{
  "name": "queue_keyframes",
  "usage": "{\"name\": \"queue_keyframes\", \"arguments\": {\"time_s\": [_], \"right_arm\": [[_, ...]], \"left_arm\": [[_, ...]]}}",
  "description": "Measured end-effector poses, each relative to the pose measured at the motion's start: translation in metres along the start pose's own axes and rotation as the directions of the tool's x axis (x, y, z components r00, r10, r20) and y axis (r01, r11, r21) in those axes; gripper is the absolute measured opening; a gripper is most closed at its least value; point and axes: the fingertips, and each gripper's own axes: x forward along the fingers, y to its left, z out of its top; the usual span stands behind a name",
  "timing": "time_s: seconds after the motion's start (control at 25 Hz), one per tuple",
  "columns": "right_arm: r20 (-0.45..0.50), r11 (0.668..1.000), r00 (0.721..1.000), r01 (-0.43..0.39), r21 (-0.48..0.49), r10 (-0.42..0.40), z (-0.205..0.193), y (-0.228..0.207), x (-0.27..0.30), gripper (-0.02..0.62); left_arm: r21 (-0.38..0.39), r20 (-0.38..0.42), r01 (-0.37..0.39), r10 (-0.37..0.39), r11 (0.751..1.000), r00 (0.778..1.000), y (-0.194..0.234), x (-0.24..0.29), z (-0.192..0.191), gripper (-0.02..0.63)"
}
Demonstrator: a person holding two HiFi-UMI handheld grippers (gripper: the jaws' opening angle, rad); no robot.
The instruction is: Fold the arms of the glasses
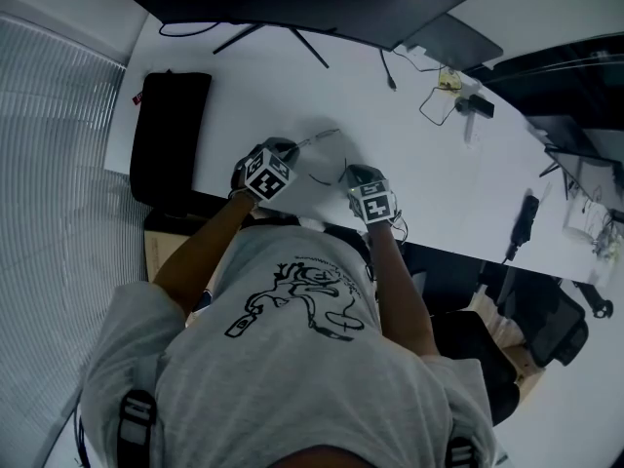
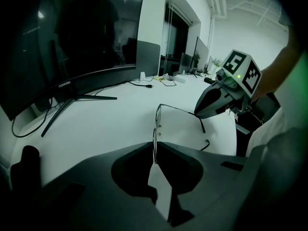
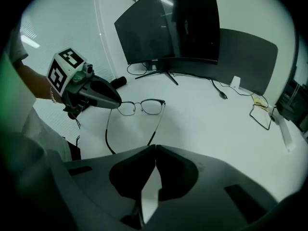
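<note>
left gripper (image 2: 154,153): clamped on the glasses (image 2: 157,121), front rim
right gripper (image 3: 155,149): closed, nothing clearly pinched
near arm (image 3: 157,123): runs straight back to right gripper's tips, so that one's closer

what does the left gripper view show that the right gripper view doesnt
Only the left gripper view: the left gripper's jaws closed on the rim of the thin black metal-framed glasses, seen edge-on, and the right gripper with its marker cube, its shut tip near one arm's end. Only the right gripper view: the left gripper from outside, holding one lens end, and both lenses face-on. Both: the glasses with arms unfolded, the white table and the curved black monitor.
</note>
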Motion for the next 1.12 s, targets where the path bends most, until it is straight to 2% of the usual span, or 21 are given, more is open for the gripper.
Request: {"name": "queue_keyframes", "arguments": {"time_s": [1.12], "right_arm": [[0.006,0.999,0.999,-0.041,-0.026,0.041,0.004,0.025,0.003,0.011]], "left_arm": [[-0.010,0.002,0.010,-0.010,1.000,1.000,-0.016,-0.002,-0.003,0.043]]}}
